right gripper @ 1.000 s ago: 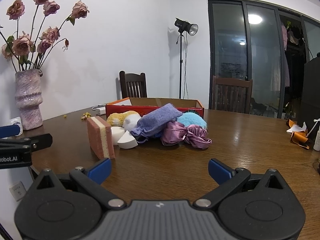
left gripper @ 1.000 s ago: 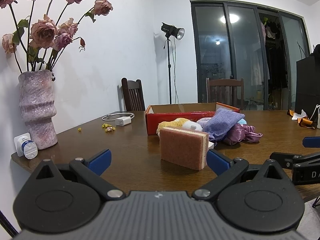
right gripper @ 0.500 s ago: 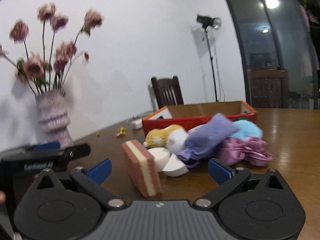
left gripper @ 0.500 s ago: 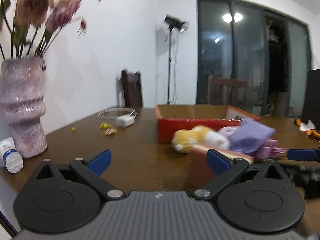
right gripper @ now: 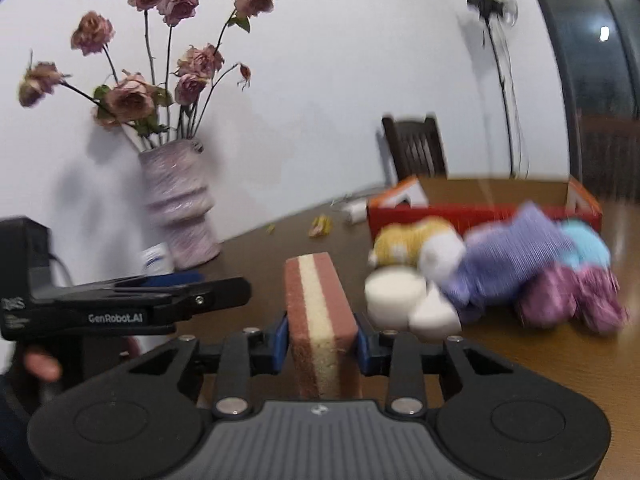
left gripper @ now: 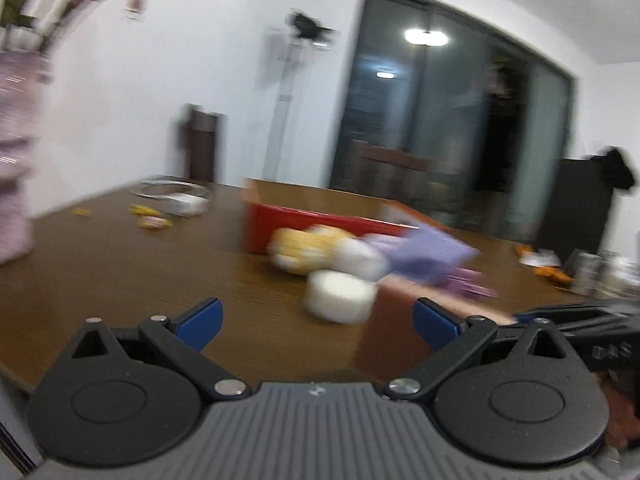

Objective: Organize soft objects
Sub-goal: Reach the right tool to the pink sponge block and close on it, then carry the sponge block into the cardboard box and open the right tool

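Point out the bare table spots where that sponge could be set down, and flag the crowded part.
Bare wood lies between the vase and the sponge, which the closing right hand-held gripper pinches. More lies left of the red box, short of the yellow scraps. Crowded: the soft pile pressed against the box front.

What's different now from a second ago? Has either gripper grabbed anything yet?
The right gripper swung left to the sponge and its jaws, wide open a second ago, are closing, pads now pressing the sponge's sides. The left gripper panned left and is still open and empty, off the sponge. The soft pile, red box and vase stayed put.
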Demonstrator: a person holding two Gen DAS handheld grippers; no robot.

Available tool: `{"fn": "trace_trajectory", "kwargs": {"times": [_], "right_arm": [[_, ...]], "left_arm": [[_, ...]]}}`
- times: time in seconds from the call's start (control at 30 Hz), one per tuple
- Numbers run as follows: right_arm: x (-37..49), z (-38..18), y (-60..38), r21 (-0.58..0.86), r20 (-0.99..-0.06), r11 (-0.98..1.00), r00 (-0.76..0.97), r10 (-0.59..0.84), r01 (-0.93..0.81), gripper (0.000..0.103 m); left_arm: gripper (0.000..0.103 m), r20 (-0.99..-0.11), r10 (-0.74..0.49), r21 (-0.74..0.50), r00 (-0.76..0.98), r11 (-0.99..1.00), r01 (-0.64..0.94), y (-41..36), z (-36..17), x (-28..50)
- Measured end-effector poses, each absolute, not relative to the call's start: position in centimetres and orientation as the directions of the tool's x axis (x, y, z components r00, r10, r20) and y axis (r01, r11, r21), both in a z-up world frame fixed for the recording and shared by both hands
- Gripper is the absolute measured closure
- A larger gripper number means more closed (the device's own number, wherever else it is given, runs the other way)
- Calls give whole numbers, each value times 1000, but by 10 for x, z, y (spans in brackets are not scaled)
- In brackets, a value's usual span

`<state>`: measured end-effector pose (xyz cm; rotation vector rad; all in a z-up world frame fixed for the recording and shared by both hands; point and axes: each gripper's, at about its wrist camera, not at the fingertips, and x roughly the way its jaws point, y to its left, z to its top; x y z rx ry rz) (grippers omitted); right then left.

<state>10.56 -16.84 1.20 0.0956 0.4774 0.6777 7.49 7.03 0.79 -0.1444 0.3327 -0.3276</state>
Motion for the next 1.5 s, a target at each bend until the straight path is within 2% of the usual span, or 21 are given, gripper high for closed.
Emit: {"fn": "trace_trajectory", "kwargs": {"times": [0.1,0.17,0.27,0.3,0.33,0.4,0.5,0.6,0.67,0.7,0.77,0.8,0.83,0.97,1.03,1.13,1.3,1.37,1.4,1.5], "right_arm": [[115,8,-199,355,-470,736,571,673,-576,70],[124,5,-217,411,-474,717,540,696,-563,68],[138,1,-232,429,-464,749,588,662,-505,61],[142,-2,-234,410,-467,772,616,635,-485,55],[146,-4,-237,393,-468,795,644,606,-462,51],[149,-8,-243,349,-464,850,716,522,-394,46],[142,-10,-257,335,-451,888,774,445,-316,46],[122,-11,-269,372,-413,874,788,456,-312,46],[113,-14,-269,395,-398,863,789,469,-314,47],[112,-16,-268,409,-398,856,783,478,-315,47],[116,-25,-266,442,-411,844,767,492,-305,50],[119,-29,-263,454,-417,840,762,495,-297,57],[119,-33,-263,466,-422,837,760,495,-286,62],[109,-37,-265,474,-405,836,774,486,-276,63],[102,-34,-269,475,-397,836,780,483,-276,63],[90,-31,-271,456,-397,846,787,472,-277,62],[82,-31,-269,452,-400,845,782,477,-284,62],[85,-35,-270,458,-415,846,777,474,-272,62],[89,-37,-271,473,-427,841,767,479,-262,62],[96,-40,-274,521,-435,815,743,509,-253,64]], "left_arm": [[0,-312,-433,-218,845,899,381,41,3,77],[2,-348,-462,-221,816,886,408,21,-3,87],[18,-383,-500,-283,777,864,416,12,-12,111],[29,-402,-524,-327,751,848,417,11,-14,122],[35,-417,-538,-356,732,838,413,10,-16,129],[36,-444,-537,-384,717,837,390,13,-21,139],[36,-443,-516,-364,733,851,379,15,-20,141],[36,-432,-520,-366,736,848,384,14,-14,149],[42,-453,-526,-376,720,845,380,10,-14,162],[52,-474,-523,-381,708,847,371,8,-15,167],[57,-491,-532,-407,690,840,359,6,-19,169],[60,-492,-539,-414,683,836,361,6,-19,164],[60,-490,-552,-424,675,827,369,6,-17,154],[58,-463,-582,-420,669,808,413,4,-12,99],[54,-446,-593,-417,670,801,431,5,-10,84],[50,-432,-571,-388,699,817,427,6,-7,84],[50,-489,-561,-436,669,821,369,7,-17,105],[53,-491,-586,-463,644,802,377,7,-22,107],[62,-481,-606,-487,633,785,382,8,-23,109],[67,-479,-599,-483,641,790,377,5,-17,112]]}}
